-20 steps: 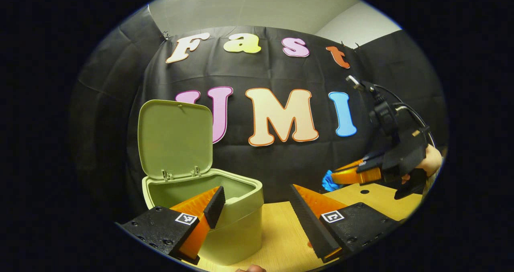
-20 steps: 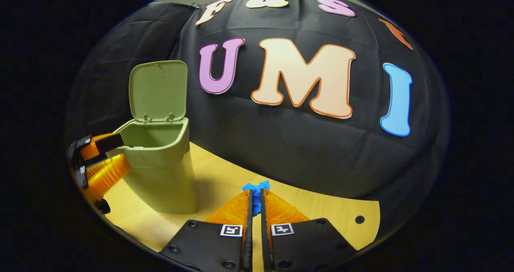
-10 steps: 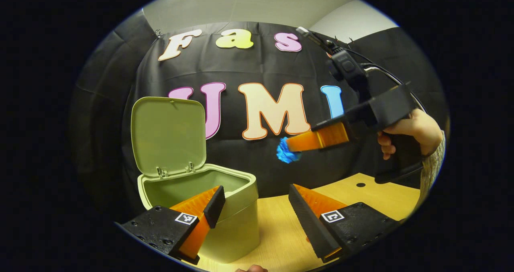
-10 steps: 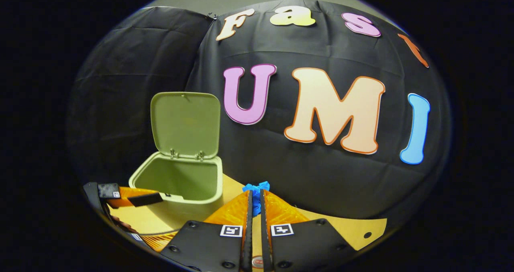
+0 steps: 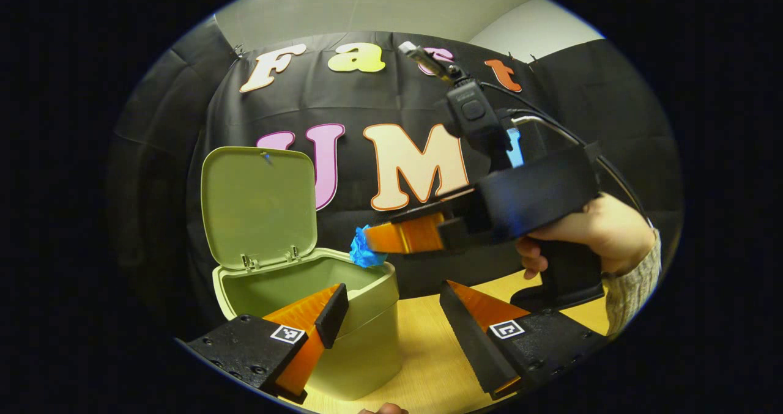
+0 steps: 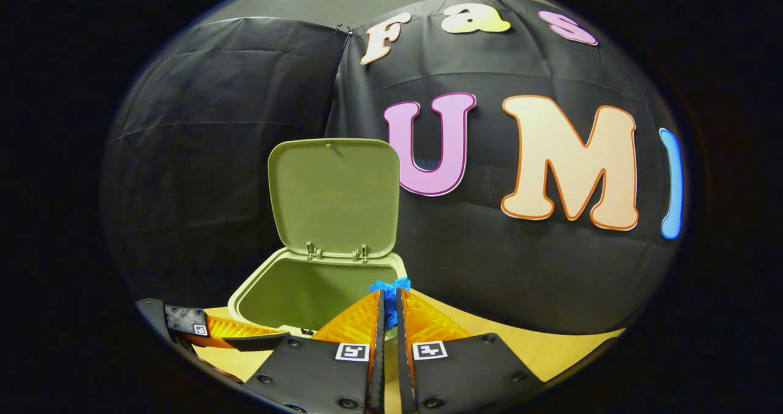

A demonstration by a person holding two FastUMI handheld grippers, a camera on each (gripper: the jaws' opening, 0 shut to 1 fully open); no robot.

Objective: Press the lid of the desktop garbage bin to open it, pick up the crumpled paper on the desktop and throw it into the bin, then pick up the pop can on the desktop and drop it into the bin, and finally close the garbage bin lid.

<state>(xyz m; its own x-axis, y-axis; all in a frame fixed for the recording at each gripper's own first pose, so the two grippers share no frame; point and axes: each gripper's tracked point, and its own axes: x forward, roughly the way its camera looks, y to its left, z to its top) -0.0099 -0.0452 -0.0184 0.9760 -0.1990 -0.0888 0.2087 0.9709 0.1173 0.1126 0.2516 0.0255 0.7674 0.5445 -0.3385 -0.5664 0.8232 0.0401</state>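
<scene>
- Right gripper point(image 6: 387, 307) nipped tight on the crumpled paper point(image 5: 363, 252); wad sits over the bin point(image 5: 367, 288) rim, lid point(image 5: 260, 206) upright.
- Paper judged light, soft and springy; the pinch across its middle looks adequate, and it should fall freely.
- Left gripper point(image 5: 391, 316) spread wide, empty, beside the bin above the tabletop point(image 5: 428, 353).

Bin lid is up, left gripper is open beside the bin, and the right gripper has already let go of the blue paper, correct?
Not quite: the left gripper view shows the right gripper shut on the blue crumpled paper at the bin rim. The rest holds.
</scene>
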